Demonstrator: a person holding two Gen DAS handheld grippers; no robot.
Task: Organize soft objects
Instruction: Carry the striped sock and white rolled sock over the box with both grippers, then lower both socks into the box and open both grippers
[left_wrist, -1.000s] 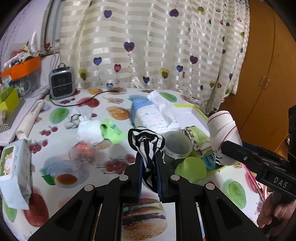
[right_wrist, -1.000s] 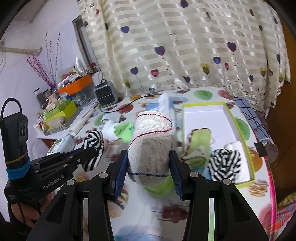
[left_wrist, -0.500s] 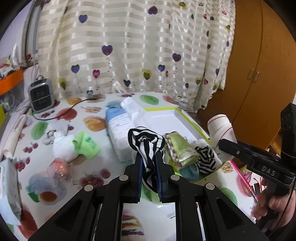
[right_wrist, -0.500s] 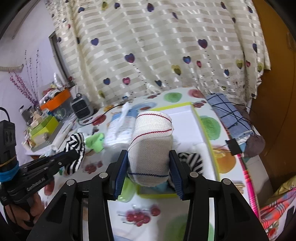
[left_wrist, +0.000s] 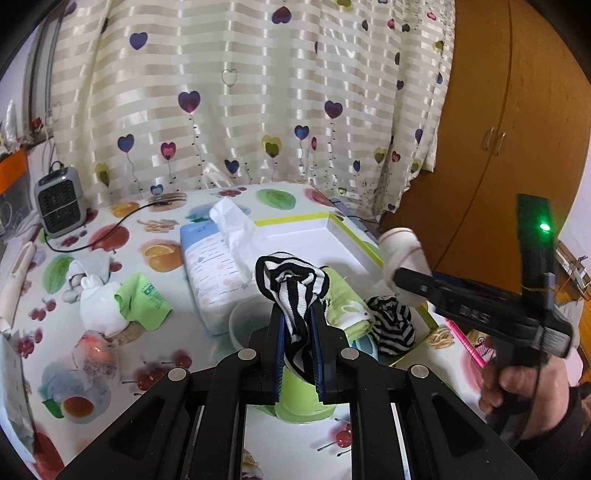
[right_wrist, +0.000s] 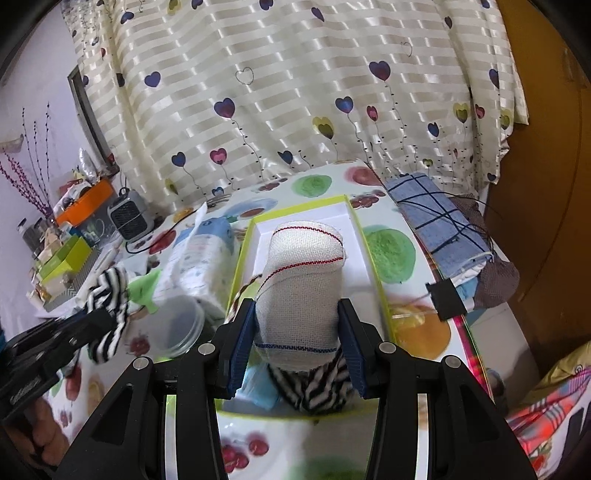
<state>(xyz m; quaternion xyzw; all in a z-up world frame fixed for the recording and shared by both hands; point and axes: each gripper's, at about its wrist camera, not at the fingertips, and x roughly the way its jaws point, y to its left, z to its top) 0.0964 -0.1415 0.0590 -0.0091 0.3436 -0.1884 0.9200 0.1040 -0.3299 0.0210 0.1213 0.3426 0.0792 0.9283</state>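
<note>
My left gripper (left_wrist: 298, 321) is shut on a black-and-white striped sock (left_wrist: 291, 284), held above the table near a clear jar. My right gripper (right_wrist: 297, 325) is shut on a rolled white cloth with red and blue stitching (right_wrist: 301, 284), hanging over the near end of the white tray with a lime rim (right_wrist: 354, 218). In the left wrist view that roll (left_wrist: 400, 251) shows at the right, over the tray (left_wrist: 343, 230). A green folded cloth (left_wrist: 345, 301) and another striped sock (left_wrist: 391, 326) lie in the tray's near end.
A tissue pack (left_wrist: 212, 273) lies left of the tray. A white sock and a green cloth (left_wrist: 142, 301) lie further left, a small heater (left_wrist: 59, 201) at the back. A lime cup (left_wrist: 303, 397) and clear jar (right_wrist: 177, 325) stand near me. Folded blue cloth (right_wrist: 439, 221) lies beyond the tray.
Both grippers have moved to the right towards the tray, each keeping its hold. The white roll now hangs over the tray's near end instead of left of it.
</note>
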